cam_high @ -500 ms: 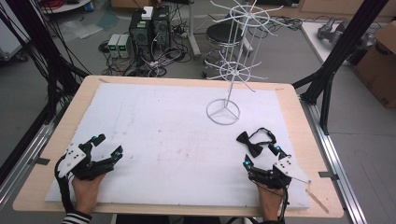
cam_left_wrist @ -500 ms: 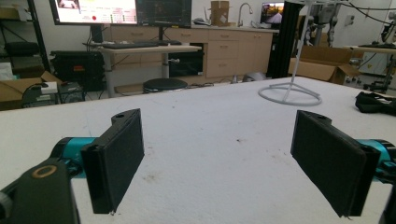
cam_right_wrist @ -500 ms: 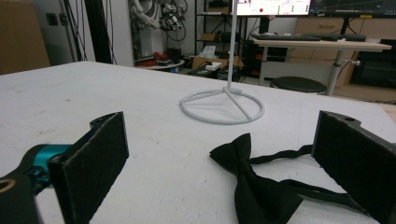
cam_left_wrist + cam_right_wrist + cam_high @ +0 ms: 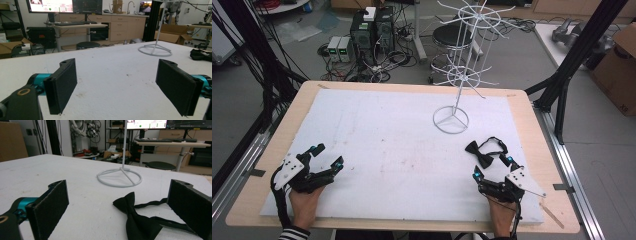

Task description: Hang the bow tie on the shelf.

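A black bow tie point(image 4: 479, 154) with its strap point(image 4: 495, 144) lies on the white mat at the right, just ahead of my right gripper point(image 4: 492, 167). That gripper rests low on the mat, open, and the bow tie point(image 4: 136, 220) lies partly between its wide jaws without touching the pads. A white wire display stand point(image 4: 459, 75) rises behind it on a ring base point(image 4: 450, 119) point(image 4: 119, 177). My left gripper point(image 4: 327, 156) rests at the mat's near left, open with nothing between its pads point(image 4: 62, 86). The stand's base point(image 4: 155, 50) and the bow tie point(image 4: 200, 54) lie far to that gripper's right.
The white mat point(image 4: 387, 150) covers most of the wooden table point(image 4: 537, 135). Black frame posts point(image 4: 572, 65) stand at the right and left edges. Computers and cables point(image 4: 372, 30) sit on the floor behind the table, with a stool point(image 4: 452, 35) beside them.
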The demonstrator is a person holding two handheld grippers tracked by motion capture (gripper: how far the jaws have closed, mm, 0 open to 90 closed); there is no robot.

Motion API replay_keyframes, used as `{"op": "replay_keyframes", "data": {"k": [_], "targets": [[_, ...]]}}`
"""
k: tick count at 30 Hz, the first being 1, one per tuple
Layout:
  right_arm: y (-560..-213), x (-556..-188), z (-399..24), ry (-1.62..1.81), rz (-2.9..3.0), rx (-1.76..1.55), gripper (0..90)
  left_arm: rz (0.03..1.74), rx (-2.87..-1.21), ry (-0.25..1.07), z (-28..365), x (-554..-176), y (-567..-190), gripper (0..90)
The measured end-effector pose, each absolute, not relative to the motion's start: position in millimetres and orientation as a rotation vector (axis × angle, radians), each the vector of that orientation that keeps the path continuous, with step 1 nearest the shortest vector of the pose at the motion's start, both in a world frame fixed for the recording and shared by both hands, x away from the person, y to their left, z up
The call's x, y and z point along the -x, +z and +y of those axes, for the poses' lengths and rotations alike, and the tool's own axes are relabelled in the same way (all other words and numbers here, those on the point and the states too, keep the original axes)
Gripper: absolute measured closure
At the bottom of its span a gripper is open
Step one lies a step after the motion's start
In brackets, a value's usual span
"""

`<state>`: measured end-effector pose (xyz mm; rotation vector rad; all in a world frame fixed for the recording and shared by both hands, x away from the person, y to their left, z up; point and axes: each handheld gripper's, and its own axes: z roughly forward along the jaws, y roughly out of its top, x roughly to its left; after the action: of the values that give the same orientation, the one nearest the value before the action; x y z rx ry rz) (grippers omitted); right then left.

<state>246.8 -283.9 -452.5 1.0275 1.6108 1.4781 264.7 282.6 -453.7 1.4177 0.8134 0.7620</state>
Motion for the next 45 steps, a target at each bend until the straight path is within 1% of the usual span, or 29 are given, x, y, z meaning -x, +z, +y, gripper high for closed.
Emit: {"op": "replay_keyframes", "data": {"k": [24, 37, 42, 45], "targets": [[-450, -251, -282, 1.454, 1.671, -1.03, 2.7, 0.82, -1.414, 0.76, 283, -265, -454, 17.6], [-421, -260, -296, 1.362, 1.764, -1.073, 2.7, 0.818, -1.412, 0.758, 283, -265, -454, 17.6], [-409, -271, -304, 1.364, 1.835, -1.142, 4.4, 0.817, -1.414, 0.76, 283, -265, -454, 17.6], [-403, -283, -303, 1.285, 1.967, -1.161, 4.9, 0.818, -1.412, 0.76, 283, -265, -454, 17.6]]}}
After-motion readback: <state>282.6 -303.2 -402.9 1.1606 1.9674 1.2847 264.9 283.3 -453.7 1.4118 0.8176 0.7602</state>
